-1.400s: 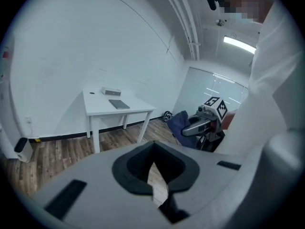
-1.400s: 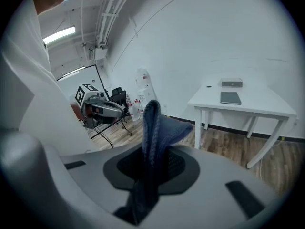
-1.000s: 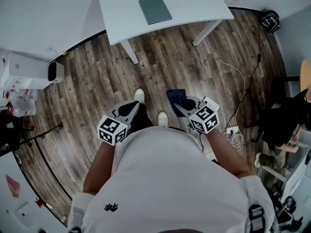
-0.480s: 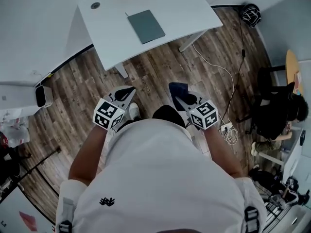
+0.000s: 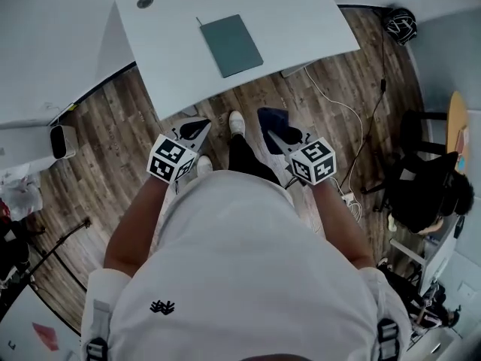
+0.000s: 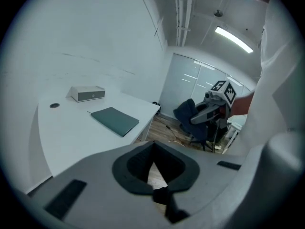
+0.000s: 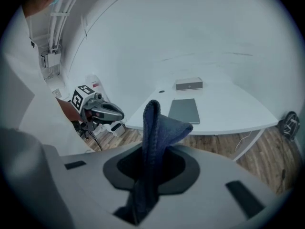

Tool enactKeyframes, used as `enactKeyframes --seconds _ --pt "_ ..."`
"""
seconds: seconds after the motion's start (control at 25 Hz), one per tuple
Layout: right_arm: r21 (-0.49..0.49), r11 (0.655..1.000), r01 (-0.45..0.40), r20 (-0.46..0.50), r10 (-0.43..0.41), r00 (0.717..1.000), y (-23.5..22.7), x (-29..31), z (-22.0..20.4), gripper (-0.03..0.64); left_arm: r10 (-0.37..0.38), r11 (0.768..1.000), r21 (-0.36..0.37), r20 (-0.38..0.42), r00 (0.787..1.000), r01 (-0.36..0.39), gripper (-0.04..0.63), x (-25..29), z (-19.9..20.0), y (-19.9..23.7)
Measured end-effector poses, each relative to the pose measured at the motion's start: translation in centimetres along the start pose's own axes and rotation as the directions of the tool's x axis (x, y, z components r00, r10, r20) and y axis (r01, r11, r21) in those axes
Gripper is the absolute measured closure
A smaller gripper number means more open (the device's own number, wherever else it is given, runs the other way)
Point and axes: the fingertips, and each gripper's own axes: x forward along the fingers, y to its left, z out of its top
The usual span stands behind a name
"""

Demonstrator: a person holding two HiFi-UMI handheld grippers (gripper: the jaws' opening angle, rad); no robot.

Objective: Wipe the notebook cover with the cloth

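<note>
Notebook (image 5: 231, 45): dark green, shut, lies flat on the white bench (image 5: 308, 17), toward its near edge, a bit skewed. Nothing touching it.
Cloth (image 7: 159, 128): dark blue, pinched in R claw. A fold stands up past the tips and flops over; the rest hangs down on the near side of the pads. Well apart from notebook, out over the floor.
R claw (image 5: 282, 143): clamped on the cloth, pads narrow w/ fabric btwn them. It sits in front of the person's torso, points toward the bench, short of its edge.
L claw (image 6: 154, 156): pads together at the tips, nothing btwn them; only a thin wedge of floor shows through the gap nearer the camera. About level w/ R claw, also short of the bench edge, well off the notebook.
Box (image 6: 87, 94): small, grey, at the back of the bench behind the notebook, apart from it.
Hole (image 5: 145, 1): round, in the bench top, left of the box.
Person: white shirt (image 5: 248, 277), stands facing the bench; one white shoe (image 5: 236, 121) is forward, btwn the two claws, near the bench edge.
Floor (image 5: 120, 149): dark wood planks.
Far R: seated person in black (image 5: 432, 194), well away from the bench; a black round thing (image 5: 400, 22) lies on the floor past the bench's R end, can't tell what it is.
</note>
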Motion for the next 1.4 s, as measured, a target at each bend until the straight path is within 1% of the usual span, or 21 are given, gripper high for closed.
enactKeyframes --seconds 0.16,0.36,0.52,0.64,0.84,0.92,1.08,1.28,1.4 --pt "-0.021 0.997 -0.073 -0.016 0.073 0.997 -4.0 2.8 3.1 0.556 0.049 0.998 -0.026 -0.048 0.998 -0.05 0.595 3.3 1.0 2.3" --pt "-0.053 0.985 -0.164 -0.051 0.161 0.986 -8.2 7.0 6.4 0.557 0.101 0.994 -0.025 -0.101 0.99 -0.104 0.595 7.2 2.0 5.2" --pt "-0.029 0.972 -0.234 -0.072 0.231 0.97 -9.5 10.5 7.9 0.557 0.133 0.989 -0.042 -0.149 0.98 -0.141 0.595 9.6 1.2 7.1" --pt "-0.004 0.964 -0.268 -0.106 0.266 0.958 -9.9 12.7 8.2 0.557 0.137 0.988 -0.051 -0.178 0.975 -0.148 0.595 11.3 0.6 8.0" --pt "0.036 0.958 -0.285 -0.148 0.287 0.946 -9.5 16.3 8.9 0.557 0.089 0.995 -0.014 -0.248 0.965 -0.096 0.595 13.5 -0.7 9.5" --pt "0.045 0.958 -0.282 -0.16 0.286 0.945 -9.2 17.4 9.2 0.556 0.069 0.998 0.012 -0.254 0.965 -0.068 0.595 14.4 -0.6 10.0" --pt "0.034 0.959 -0.283 -0.209 0.283 0.936 -8.2 19.2 9.0 0.557 0.024 0.999 0.033 -0.275 0.961 -0.015 0.595 15.4 -0.8 9.8" --pt "0.013 0.955 -0.297 -0.278 0.289 0.916 -7.1 20.7 8.2 0.556 -0.031 0.999 0.013 -0.28 0.959 0.036 0.595 15.6 -1.2 9.6" --pt "0.011 0.96 -0.281 -0.301 0.271 0.914 -7.5 21.0 7.7 0.556 -0.049 0.999 0.007 -0.289 0.956 0.053 0.595 15.8 -1.2 9.6"
